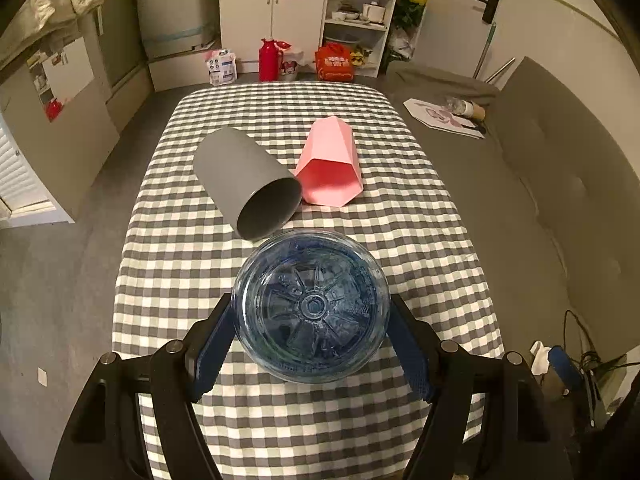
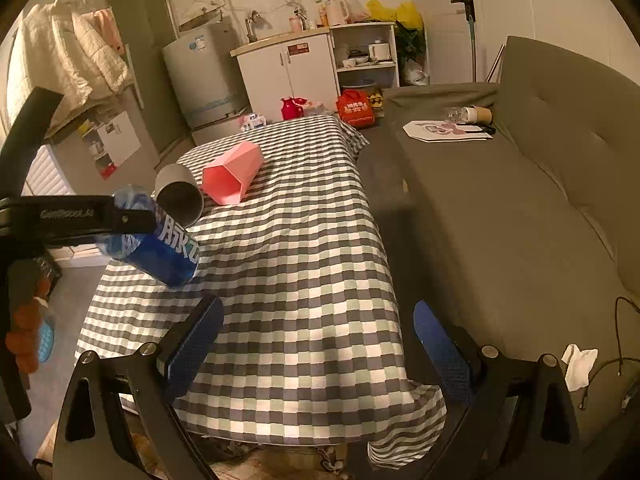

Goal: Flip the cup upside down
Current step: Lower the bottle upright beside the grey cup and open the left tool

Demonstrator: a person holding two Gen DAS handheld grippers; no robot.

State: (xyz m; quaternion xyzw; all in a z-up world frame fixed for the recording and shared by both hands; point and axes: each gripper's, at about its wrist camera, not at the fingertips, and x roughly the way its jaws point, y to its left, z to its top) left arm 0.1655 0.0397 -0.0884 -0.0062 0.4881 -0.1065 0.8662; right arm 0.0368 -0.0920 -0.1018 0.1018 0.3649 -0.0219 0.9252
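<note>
A clear blue plastic cup (image 1: 311, 308) with a blue label is held in the air, my left gripper (image 1: 311, 314) shut on its sides. Its ribbed base faces the left wrist camera. From the right wrist view the blue cup (image 2: 160, 248) hangs tilted over the table's left side, clamped by the left gripper (image 2: 132, 220). A grey cup (image 1: 248, 184) (image 2: 178, 196) and a pink faceted cup (image 1: 332, 168) (image 2: 232, 176) lie on their sides, mouths toward me, on the checked tablecloth (image 1: 280, 108) (image 2: 312, 240). My right gripper (image 2: 316, 312) stands open and empty over the near table end.
A grey sofa (image 2: 520, 220) runs along the table's right side, with a card and a paper tube (image 2: 478, 114) on it. White cabinets (image 1: 272, 16), a red flask (image 1: 269, 60) and a red bag (image 1: 334, 64) stand beyond the far table end. Cables lie at the right.
</note>
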